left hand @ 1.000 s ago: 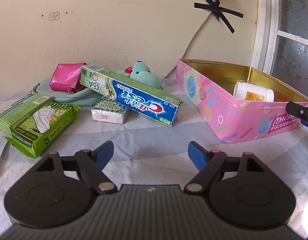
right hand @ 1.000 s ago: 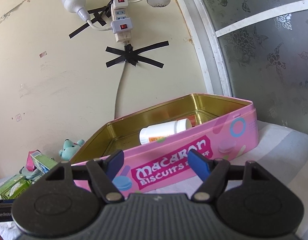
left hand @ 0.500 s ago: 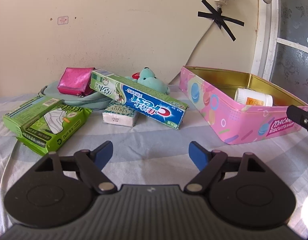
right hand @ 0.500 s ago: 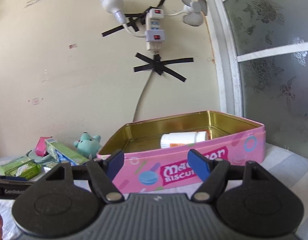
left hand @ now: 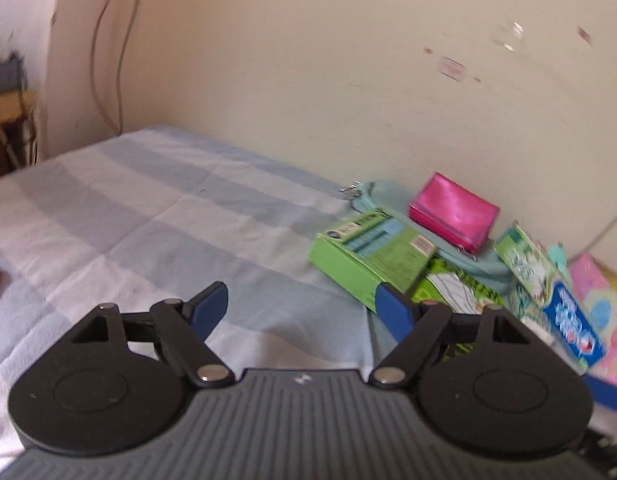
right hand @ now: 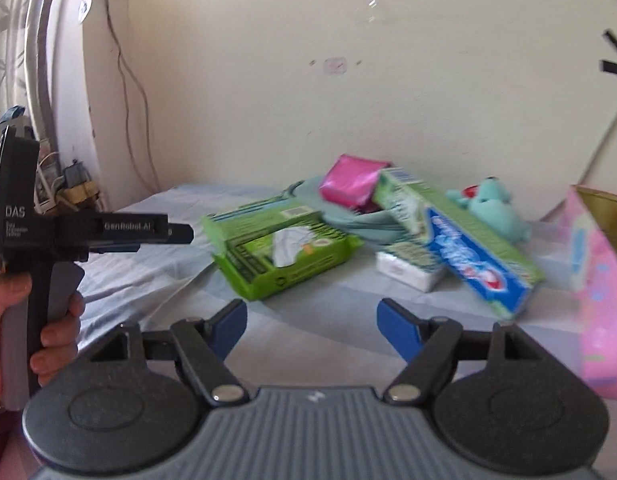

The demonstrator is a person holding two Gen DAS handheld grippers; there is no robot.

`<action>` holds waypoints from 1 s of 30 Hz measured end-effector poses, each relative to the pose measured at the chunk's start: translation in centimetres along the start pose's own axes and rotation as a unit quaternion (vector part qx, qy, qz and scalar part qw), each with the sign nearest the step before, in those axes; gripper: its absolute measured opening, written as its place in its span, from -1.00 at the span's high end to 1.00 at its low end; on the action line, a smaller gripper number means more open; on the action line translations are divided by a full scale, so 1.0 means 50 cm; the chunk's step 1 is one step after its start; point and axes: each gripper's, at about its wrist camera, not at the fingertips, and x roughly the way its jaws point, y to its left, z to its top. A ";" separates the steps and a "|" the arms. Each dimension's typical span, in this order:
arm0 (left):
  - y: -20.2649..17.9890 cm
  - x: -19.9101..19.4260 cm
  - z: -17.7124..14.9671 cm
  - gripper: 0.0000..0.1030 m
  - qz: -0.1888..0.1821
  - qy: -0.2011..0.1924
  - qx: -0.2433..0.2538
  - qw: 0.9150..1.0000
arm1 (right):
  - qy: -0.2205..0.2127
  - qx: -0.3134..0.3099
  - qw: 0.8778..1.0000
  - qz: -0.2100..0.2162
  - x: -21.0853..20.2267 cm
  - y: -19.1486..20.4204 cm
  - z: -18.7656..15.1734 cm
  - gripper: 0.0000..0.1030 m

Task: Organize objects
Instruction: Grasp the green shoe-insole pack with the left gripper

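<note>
Lying clustered on the striped cloth (right hand: pixel 156 276) by the wall are one blue-and-green toothpaste box (right hand: pixel 460 236), two green packs (right hand: pixel 284 248), one pink pouch (right hand: pixel 352 180), one teal plush (right hand: pixel 496 208) and one white tissue packet (right hand: pixel 408 268). Right of them stands one pink tin (right hand: pixel 596 280), its contents hidden. The left gripper (left hand: pixel 300 308) is closing and the right gripper (right hand: pixel 312 320) opening, both spread on nothing.

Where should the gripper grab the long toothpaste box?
Probably around the middle of the toothpaste box, across its narrow width, coming from above. It lies tilted, its upper end propped on the teal pouch and its middle on the white tissue pack, so its long sides are free to pinch.
</note>
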 end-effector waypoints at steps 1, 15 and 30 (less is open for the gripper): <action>0.021 -0.003 0.006 -0.58 -0.006 -0.001 -0.032 0.999 | -0.001 -0.024 1.000 -0.001 0.023 0.017 0.007 -0.57; -0.035 0.053 -0.022 -0.35 -0.166 0.102 -0.019 0.981 | 0.091 0.075 0.992 0.048 0.250 -0.105 0.127 0.02; -0.097 0.036 -0.063 0.00 -0.198 0.096 0.079 0.972 | 0.086 0.085 0.988 0.099 0.060 -0.075 0.011 0.23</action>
